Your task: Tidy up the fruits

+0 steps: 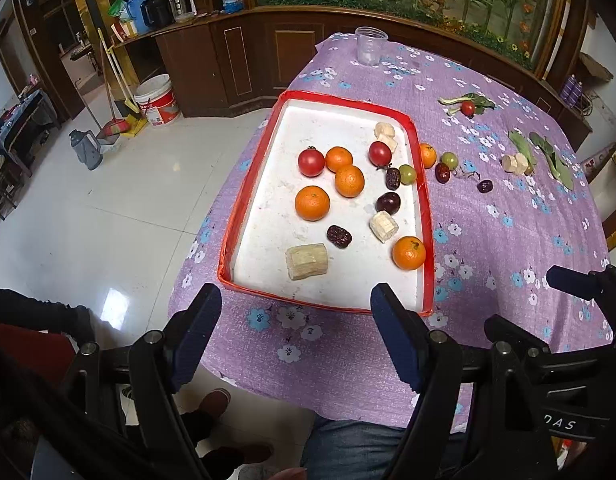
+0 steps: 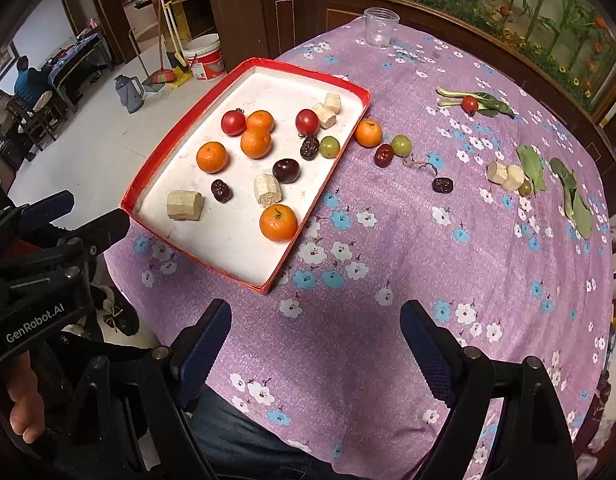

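A red-rimmed white tray [image 1: 425, 216] [image 2: 196, 108] lies on the purple flowered table and holds several oranges, two tomatoes, dates, a green grape and sugarcane pieces. Outside it, to its right, lie an orange [image 2: 368, 133] [image 1: 427, 155], a red date [image 2: 383, 155], a green grape [image 2: 401, 145], a dark date [image 2: 442, 185], two sugarcane pieces [image 2: 506, 175] and a small tomato [image 2: 470, 104]. My left gripper [image 1: 296, 336] is open and empty at the tray's near edge. My right gripper [image 2: 315, 352] is open and empty over the near tablecloth.
A clear plastic cup [image 2: 381, 27] stands at the table's far edge. Green leaves [image 2: 569, 192] lie at the right, more around the small tomato. The table's left edge drops to a tiled floor with a bucket [image 1: 158, 100] and a broom.
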`<state>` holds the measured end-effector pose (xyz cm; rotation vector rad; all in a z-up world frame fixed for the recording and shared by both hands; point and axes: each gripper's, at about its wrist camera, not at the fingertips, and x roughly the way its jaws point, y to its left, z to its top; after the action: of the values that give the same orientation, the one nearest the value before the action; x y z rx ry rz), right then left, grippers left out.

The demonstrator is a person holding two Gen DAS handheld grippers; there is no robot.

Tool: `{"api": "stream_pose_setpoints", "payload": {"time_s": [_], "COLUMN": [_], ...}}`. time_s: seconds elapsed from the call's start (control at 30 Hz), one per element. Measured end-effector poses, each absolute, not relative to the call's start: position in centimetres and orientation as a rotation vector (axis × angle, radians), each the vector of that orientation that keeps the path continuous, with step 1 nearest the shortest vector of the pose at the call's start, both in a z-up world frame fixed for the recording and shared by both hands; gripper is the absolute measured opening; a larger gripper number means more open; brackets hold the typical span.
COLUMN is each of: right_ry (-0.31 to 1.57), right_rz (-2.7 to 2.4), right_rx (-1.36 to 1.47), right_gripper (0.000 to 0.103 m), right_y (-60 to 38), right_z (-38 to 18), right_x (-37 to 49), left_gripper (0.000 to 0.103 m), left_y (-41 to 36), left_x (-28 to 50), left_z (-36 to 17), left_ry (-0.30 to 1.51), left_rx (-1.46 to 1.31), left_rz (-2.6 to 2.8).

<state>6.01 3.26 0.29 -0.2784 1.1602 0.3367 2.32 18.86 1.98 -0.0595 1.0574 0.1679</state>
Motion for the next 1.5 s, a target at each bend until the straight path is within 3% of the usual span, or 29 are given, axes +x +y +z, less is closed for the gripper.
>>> {"api": "stream_pose_setpoints", "payload": {"time_s": [1.5], "right_ry": [1.129], "right_rz": [0.344], "right_rx": [-0.280], "right_gripper": [0.088], "right_y": [4.21], "right_z": [0.80], "right_x": [5.98], "left_gripper": [0.077], "left_y": [19.11], "left_x": [2.61], "left_z": [1.86], "left_ry": [1.055], "left_rx": [-0.047], "left_rz": [0.162]}}
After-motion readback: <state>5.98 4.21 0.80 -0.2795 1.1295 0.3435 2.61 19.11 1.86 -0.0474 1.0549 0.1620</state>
